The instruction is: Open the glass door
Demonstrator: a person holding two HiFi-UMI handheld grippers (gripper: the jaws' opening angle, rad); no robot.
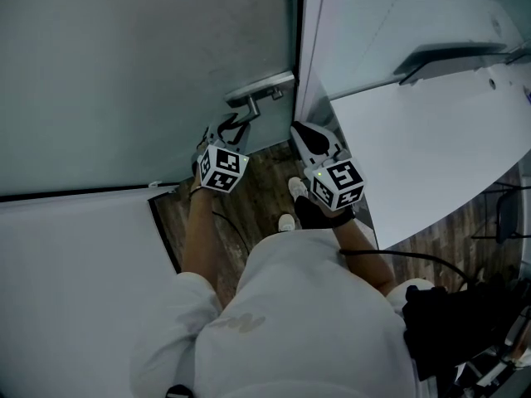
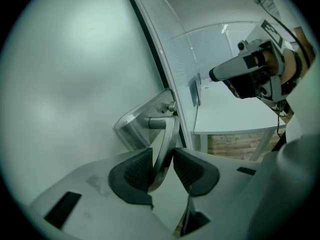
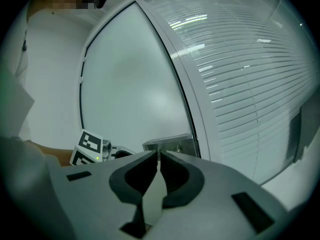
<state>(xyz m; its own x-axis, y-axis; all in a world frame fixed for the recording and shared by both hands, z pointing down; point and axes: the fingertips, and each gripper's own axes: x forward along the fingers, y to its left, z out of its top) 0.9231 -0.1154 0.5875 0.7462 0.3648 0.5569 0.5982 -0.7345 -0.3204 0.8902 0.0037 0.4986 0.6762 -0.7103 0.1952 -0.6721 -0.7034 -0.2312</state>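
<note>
With the left gripper [image 2: 162, 154] clamped on the handle [image 2: 170, 126] between its jaws and the right gripper [image 3: 159, 153] closed and empty alongside, turn the handle fully down before swinging the door [image 2: 75, 84].

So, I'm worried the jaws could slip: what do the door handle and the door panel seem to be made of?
The door handle looks like metal, probably stainless steel, brushed satin: silvery-grey with soft streaky highlights. The door panel seems frosted glass: pale, matt, even, nothing visible through it.
</note>
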